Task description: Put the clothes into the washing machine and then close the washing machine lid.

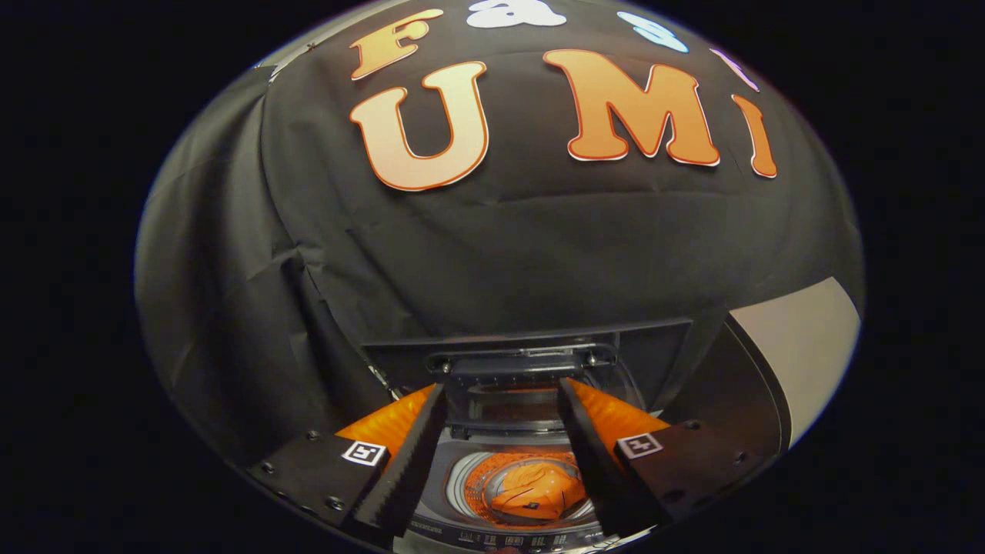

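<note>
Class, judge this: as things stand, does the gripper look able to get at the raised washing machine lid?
Probably yes. The gripper is open and holds nothing, and the lid stands upright just beyond its fingertips with nothing between. The orange clothes already lie in the drum below.

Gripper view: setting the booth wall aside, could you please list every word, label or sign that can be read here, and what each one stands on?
No words can be read.
Black-and-white square markers, one on each side of the open, empty gripper: coded patterns, no words.
Dark control strip on the grey top-loading washing machine: print too small to read.
Small dark tag on the orange garment in the drum: too small to read.
</note>
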A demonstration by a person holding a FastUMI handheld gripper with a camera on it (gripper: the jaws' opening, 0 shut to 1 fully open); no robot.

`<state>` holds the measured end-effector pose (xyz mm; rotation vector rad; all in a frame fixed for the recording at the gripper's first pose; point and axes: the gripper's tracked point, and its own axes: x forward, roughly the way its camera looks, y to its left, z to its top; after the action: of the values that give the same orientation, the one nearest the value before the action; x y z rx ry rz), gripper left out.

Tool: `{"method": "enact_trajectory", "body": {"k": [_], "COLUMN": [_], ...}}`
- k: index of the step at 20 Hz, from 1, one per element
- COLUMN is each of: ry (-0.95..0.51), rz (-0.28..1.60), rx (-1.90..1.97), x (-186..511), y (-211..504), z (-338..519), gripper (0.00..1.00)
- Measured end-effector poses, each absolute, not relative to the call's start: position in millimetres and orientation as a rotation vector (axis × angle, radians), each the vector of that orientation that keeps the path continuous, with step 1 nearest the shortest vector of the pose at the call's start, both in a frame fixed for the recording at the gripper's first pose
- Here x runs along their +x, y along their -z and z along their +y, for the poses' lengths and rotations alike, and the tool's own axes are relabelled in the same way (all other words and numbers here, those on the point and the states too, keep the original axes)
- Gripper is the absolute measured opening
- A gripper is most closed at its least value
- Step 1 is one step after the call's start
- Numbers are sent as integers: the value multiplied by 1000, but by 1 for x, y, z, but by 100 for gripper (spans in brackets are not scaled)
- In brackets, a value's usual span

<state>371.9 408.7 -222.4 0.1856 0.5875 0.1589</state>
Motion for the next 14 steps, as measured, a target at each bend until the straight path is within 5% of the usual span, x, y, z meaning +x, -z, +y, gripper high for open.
{"method": "enact_trajectory", "body": {"k": [14], "ry": [-61], "rz": [602], "rx": [100], "x": [469], "y": [232], "z": [412], "gripper": [99]}}
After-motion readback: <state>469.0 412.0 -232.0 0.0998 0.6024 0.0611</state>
